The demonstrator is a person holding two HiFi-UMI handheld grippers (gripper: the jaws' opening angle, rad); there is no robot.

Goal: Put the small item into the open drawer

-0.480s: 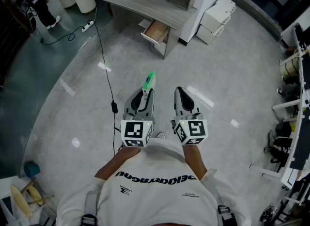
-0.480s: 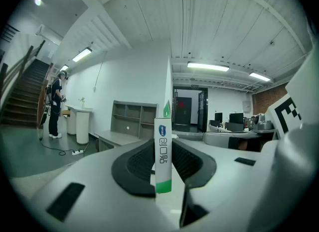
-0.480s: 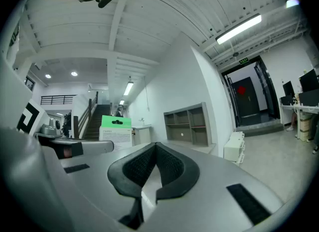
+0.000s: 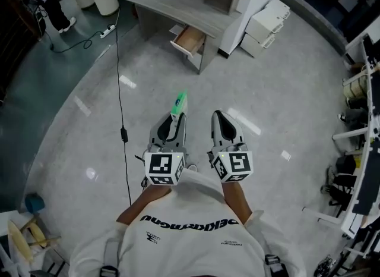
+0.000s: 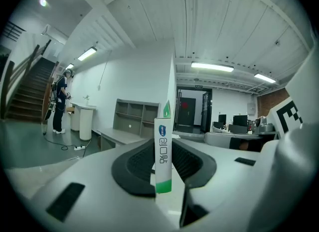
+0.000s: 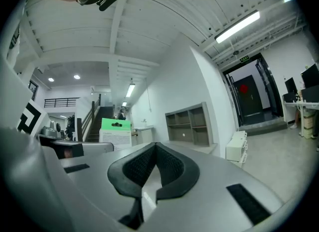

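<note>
Between the pads of the left tongs (image 4: 176,117) sits the small item, a slim white-and-green carton (image 5: 162,146). It is pinched across its broad faces, with its green far end sticking out past the tips. It looks light and thin-walled, probably cardboard, though what fills it cannot be told. A hard squeeze could dent it, and the smooth faces might slide. The flat sides, taken well back as now, seem the sound place to hold. The right tongs (image 6: 155,149) are pressed together with nothing in them. The open drawer (image 4: 190,39), under the grey tabletop (image 4: 178,2), lies well ahead across the floor (image 4: 279,103), far from the carton.
</note>
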